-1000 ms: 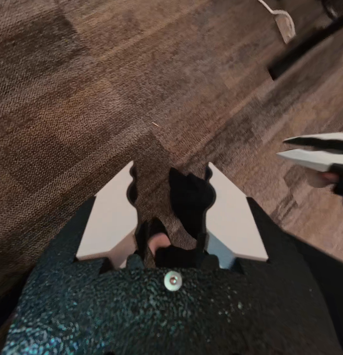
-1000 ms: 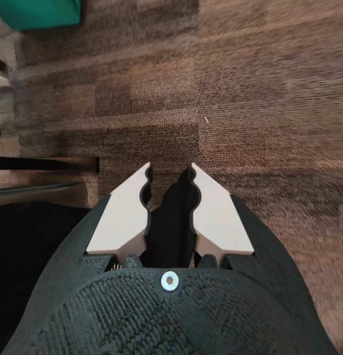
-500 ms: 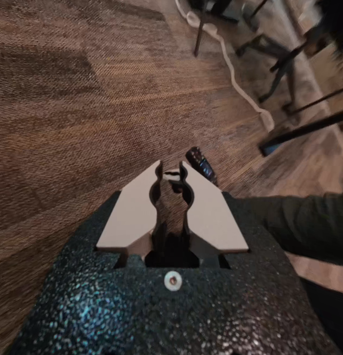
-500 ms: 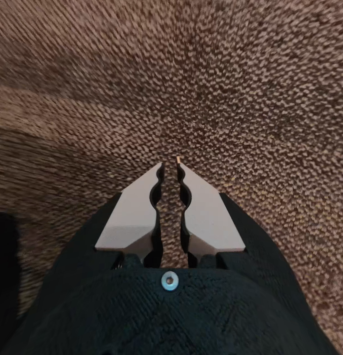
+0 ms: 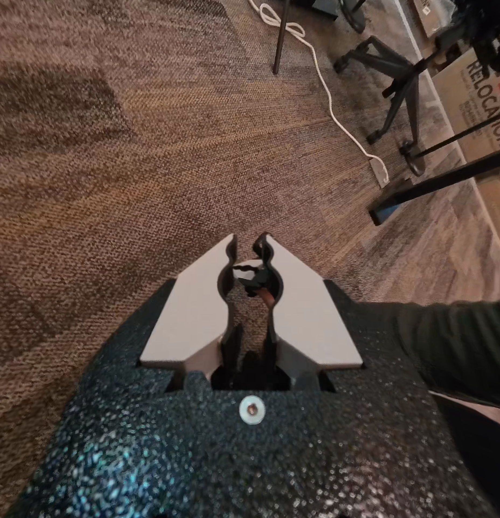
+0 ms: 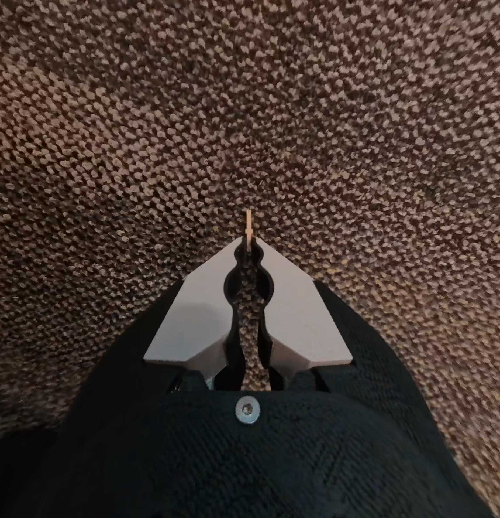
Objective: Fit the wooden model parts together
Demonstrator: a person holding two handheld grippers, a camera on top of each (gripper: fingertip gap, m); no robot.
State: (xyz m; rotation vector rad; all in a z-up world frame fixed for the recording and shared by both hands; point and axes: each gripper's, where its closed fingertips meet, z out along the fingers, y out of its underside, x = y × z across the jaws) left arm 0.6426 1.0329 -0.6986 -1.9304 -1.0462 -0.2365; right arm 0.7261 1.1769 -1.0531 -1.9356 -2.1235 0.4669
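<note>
1. My right gripper point(image 6: 248, 240) is down close to the carpet point(image 6: 243, 112), and its two tips are pinched together on a tiny pale wooden part point(image 6: 248, 227).

2. That wooden part is a thin sliver. Its near end sits between my tips and the rest sticks straight out ahead of them, so its long axis runs in line with my fingers, pointing away from me.

3. A small cross notch shows on the sliver just past my tips. From this view I cannot tell whether its far end touches the carpet or hangs just above it.

4. My left gripper point(image 5: 249, 244) is higher up and empty: its jaws stand a little apart, with only carpet visible in the gap.

5. Through that gap I see my right gripper's white tip point(image 5: 250, 273) lower down and straight ahead, with my right sleeve point(image 5: 439, 350) reaching in from the right side.

6. No second wooden part appears in either view, so I judge the fitting has not begun; this is a pickup of a stray piece.

7. The next move turns on that in-line grip: I judge I must lift straight up without twisting, since so thin a sliver, held only at one end, could pivot or slip.

8. A white cable point(image 5: 324, 92) and black chair legs point(image 5: 394, 84) lie well apart, at the far right.
</note>
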